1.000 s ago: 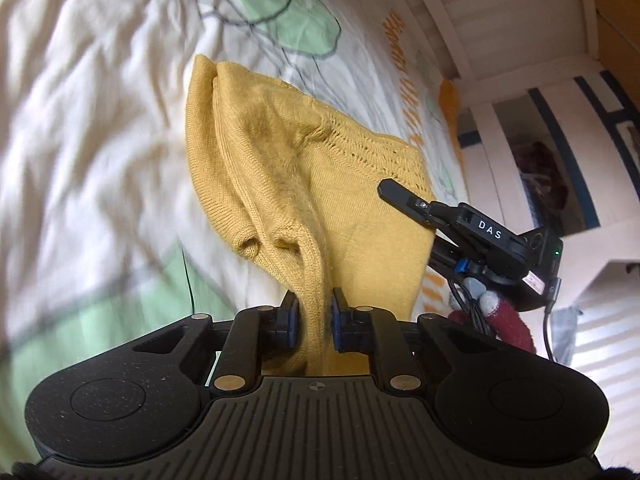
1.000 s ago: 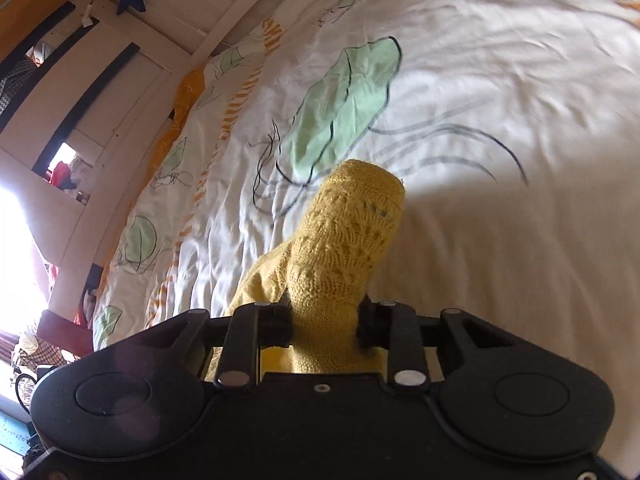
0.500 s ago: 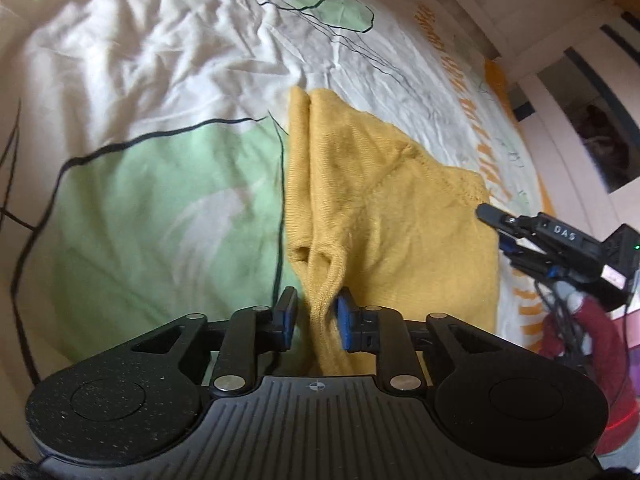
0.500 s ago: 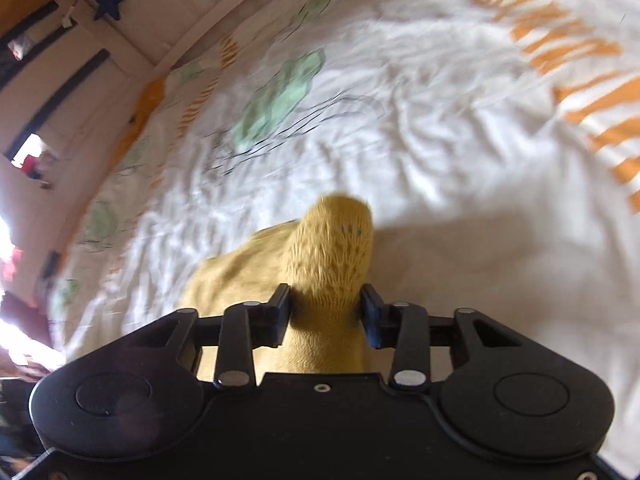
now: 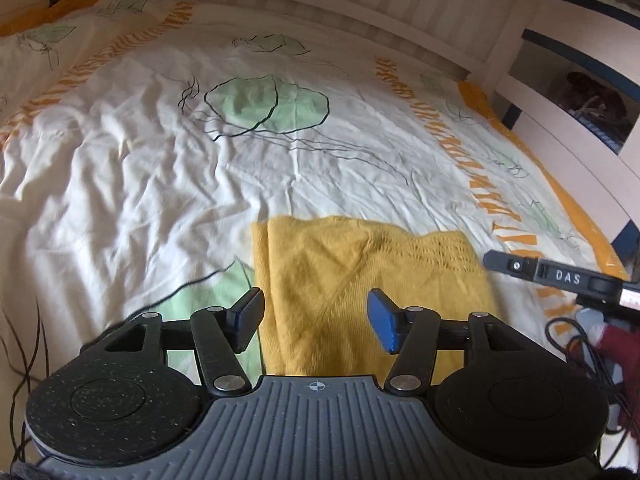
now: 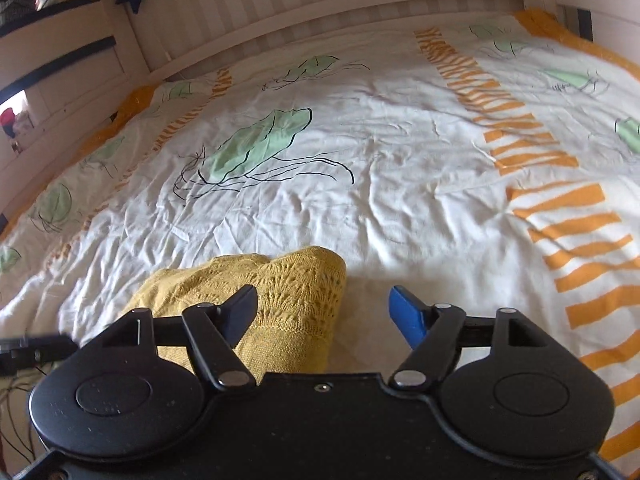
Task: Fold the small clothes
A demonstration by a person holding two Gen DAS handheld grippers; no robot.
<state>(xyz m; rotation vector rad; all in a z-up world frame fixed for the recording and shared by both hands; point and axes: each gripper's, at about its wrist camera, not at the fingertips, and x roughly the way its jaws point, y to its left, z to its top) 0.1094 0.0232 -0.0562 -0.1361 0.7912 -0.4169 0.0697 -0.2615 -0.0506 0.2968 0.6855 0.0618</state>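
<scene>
Left wrist view: your left gripper point(image 5: 316, 320) has its jaws spread wide, nothing between the pads. One pad sits over the knit's left edge, the other over its middle. The yellow knit point(image 5: 360, 280) lies flat on the sheet point(image 5: 140, 160), folded, straight left edge, lace band along its far right part. A green jellyfish print point(image 5: 264, 104) sits farther up the sheet, well apart from the knit. At the right edge of this view, your right gripper point(image 5: 552, 278) shows from the side, marked DAS, just beside the knit's right border; a red glove point(image 5: 624, 356) shows below it.

Right wrist view: the right gripper point(image 6: 324, 312) is also spread wide, holding nothing. The knit point(image 6: 280, 292) lies under its left finger point(image 6: 240, 312) and reaches partway into the gap; the lace corner points away from the camera. The blue-padded right finger point(image 6: 408, 316) hangs over bare sheet point(image 6: 400, 200). Orange stripes point(image 6: 568, 216) run along the sheet at right. A headboard point(image 6: 320, 12) closes the far side.
</scene>
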